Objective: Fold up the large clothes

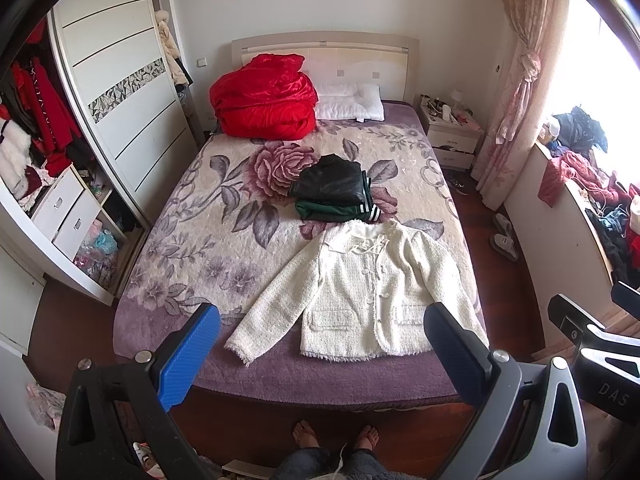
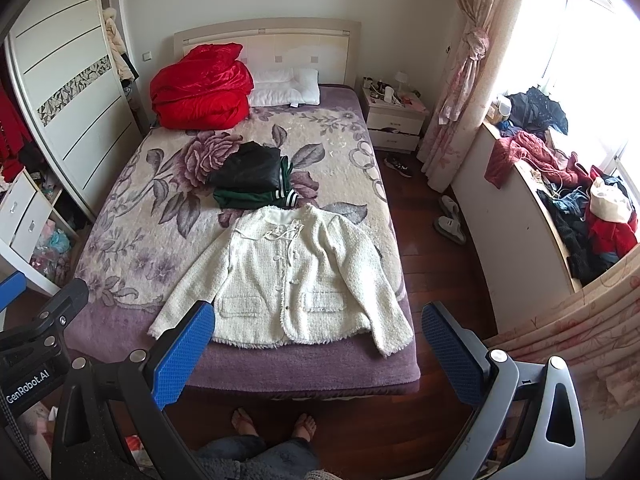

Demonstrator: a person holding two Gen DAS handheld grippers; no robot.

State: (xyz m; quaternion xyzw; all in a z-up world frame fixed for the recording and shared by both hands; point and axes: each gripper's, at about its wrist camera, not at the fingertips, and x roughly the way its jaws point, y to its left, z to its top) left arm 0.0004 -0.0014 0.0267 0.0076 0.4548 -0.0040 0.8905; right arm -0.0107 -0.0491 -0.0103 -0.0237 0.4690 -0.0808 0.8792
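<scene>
A cream tweed jacket (image 1: pixel 360 288) (image 2: pixel 288 276) lies spread flat, front up, sleeves out, near the foot of the bed (image 1: pixel 168 248) (image 2: pixel 128 216). Behind it sits a stack of folded clothes (image 1: pixel 334 192) (image 2: pixel 250 178), black on top of green with white stripes. My left gripper (image 1: pixel 322 354) is open, held above the foot of the bed, nothing between its blue pads. My right gripper (image 2: pixel 318 350) is open too, hovering short of the jacket's hem. Neither touches the jacket.
A red quilt (image 1: pixel 264 100) and a white pillow (image 1: pixel 348 102) lie at the headboard. A wardrobe (image 1: pixel 112 92) stands left, a nightstand (image 2: pixel 394 116) and a clothes-piled window ledge (image 2: pixel 568 192) right. Slippers (image 2: pixel 450 220) lie on the wood floor. The person's bare feet (image 2: pixel 276 424) are at the bed's foot.
</scene>
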